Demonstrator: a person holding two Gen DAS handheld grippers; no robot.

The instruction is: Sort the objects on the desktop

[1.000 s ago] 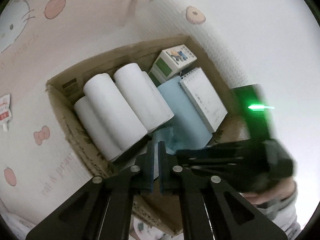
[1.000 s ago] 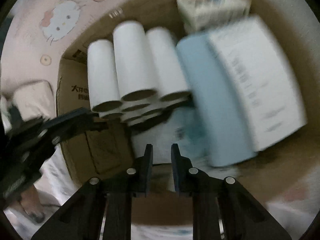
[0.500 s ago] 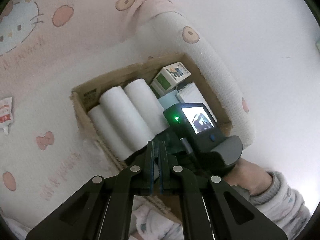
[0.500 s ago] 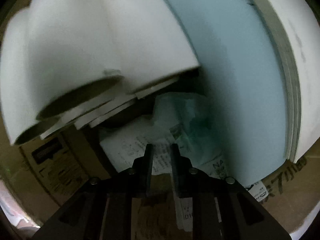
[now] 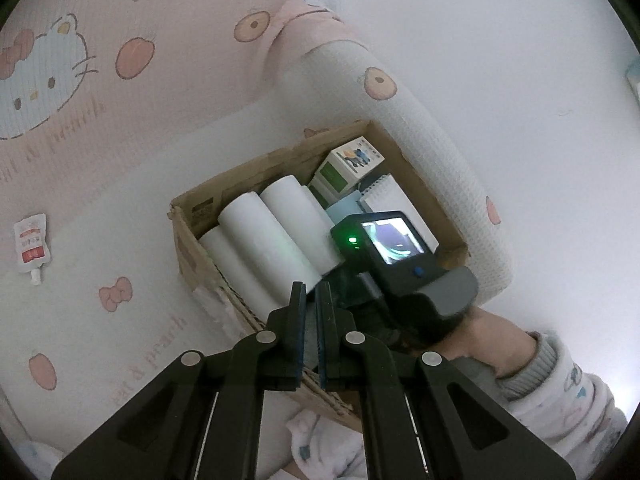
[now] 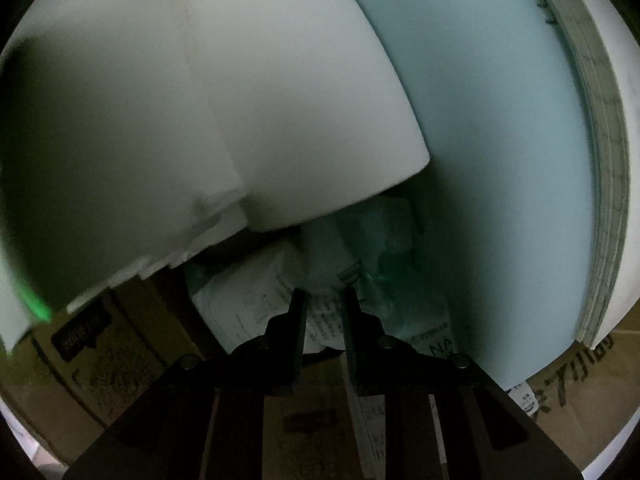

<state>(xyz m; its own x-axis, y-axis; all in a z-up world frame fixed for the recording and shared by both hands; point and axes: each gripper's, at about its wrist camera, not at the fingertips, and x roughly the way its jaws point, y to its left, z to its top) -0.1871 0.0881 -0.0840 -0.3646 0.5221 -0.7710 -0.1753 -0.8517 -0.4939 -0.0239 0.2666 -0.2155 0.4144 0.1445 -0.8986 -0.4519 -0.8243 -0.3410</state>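
Observation:
A cardboard box (image 5: 192,216) on the bed holds three white paper rolls (image 5: 264,236), a light blue book (image 5: 340,210), a spiral notebook (image 5: 384,196) and a small green-and-white carton (image 5: 352,164). My left gripper (image 5: 311,292) is shut and empty, held above the box's near wall. My right gripper (image 6: 325,300) is deep inside the box, its fingers narrowly apart around the edge of a crumpled white-and-green plastic packet (image 6: 360,256) on the box floor. The rolls (image 6: 200,120) and blue book (image 6: 500,160) loom close above it. The right gripper's body (image 5: 400,264) shows in the left wrist view.
A small red-and-white sachet (image 5: 30,240) lies on the pink Hello Kitty bedding (image 5: 100,80) left of the box. A rolled white blanket (image 5: 440,140) runs along the box's far right side. The person's sleeve (image 5: 560,380) is at lower right.
My left gripper has pulled back and up from the box. My right gripper has pushed down into the box, close to the crumpled packet under the rolls.

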